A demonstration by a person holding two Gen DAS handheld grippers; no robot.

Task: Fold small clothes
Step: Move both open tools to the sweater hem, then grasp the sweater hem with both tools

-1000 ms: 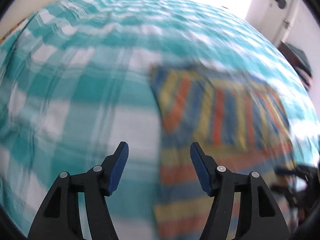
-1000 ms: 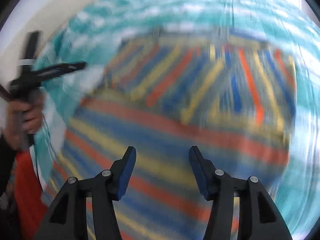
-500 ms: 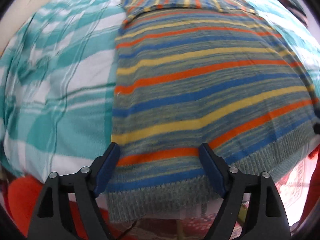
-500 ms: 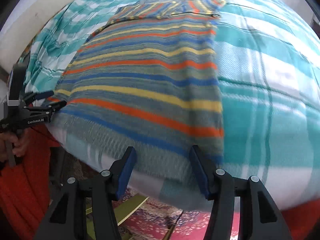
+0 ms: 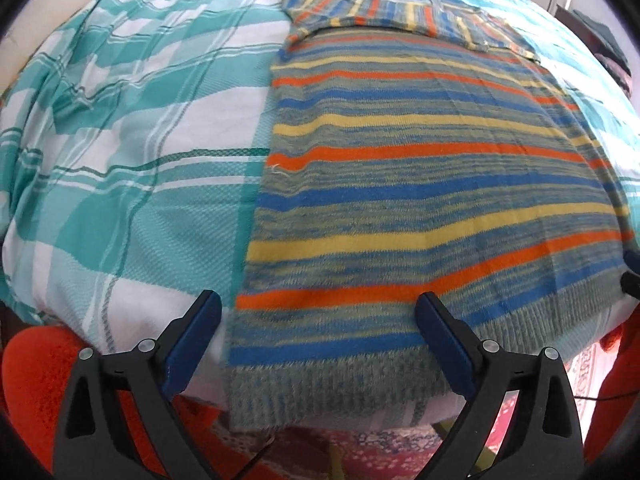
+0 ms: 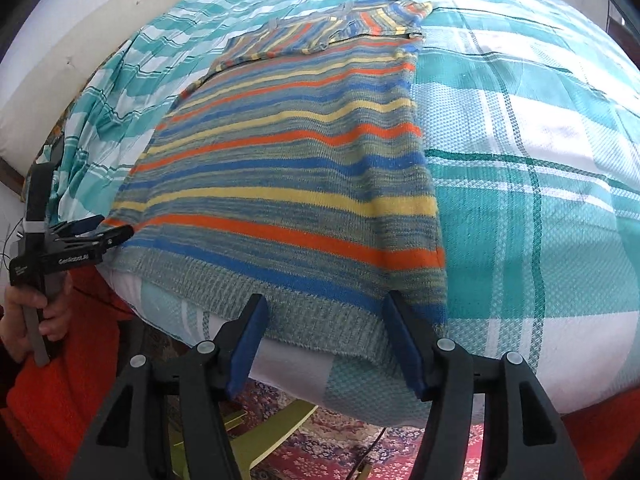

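A knitted sweater (image 5: pixel 420 184) with blue, yellow and orange stripes lies flat on the bed, its sleeves folded across the far end (image 6: pixel 320 30). My left gripper (image 5: pixel 318 312) hovers over the sweater's near left hem corner. Its jaws are wide and still opening, and the pads touch nothing. My right gripper (image 6: pixel 325 308) hangs over the near right hem corner (image 6: pixel 400 312). Its jaws are opening too, with the ribbed hem seen between them and not pinched. In the right wrist view the left gripper (image 6: pixel 92 236) shows at the left edge, held by a hand (image 6: pixel 28 320).
The teal and white checked bedsheet (image 5: pixel 132 168) covers the bed; its near edge (image 6: pixel 320 384) drops off just under the hem. Below lie a red patterned carpet (image 6: pixel 340 440) and yellow-green wooden legs (image 6: pixel 272 432). Orange clothing (image 5: pixel 36 384) flanks both grippers. A white headboard (image 6: pixel 80 40) stands at the far left.
Both grippers swept back from over the sweater's far part to its near hem, then held still. The left jaws spread much wider; the right jaws opened slightly.
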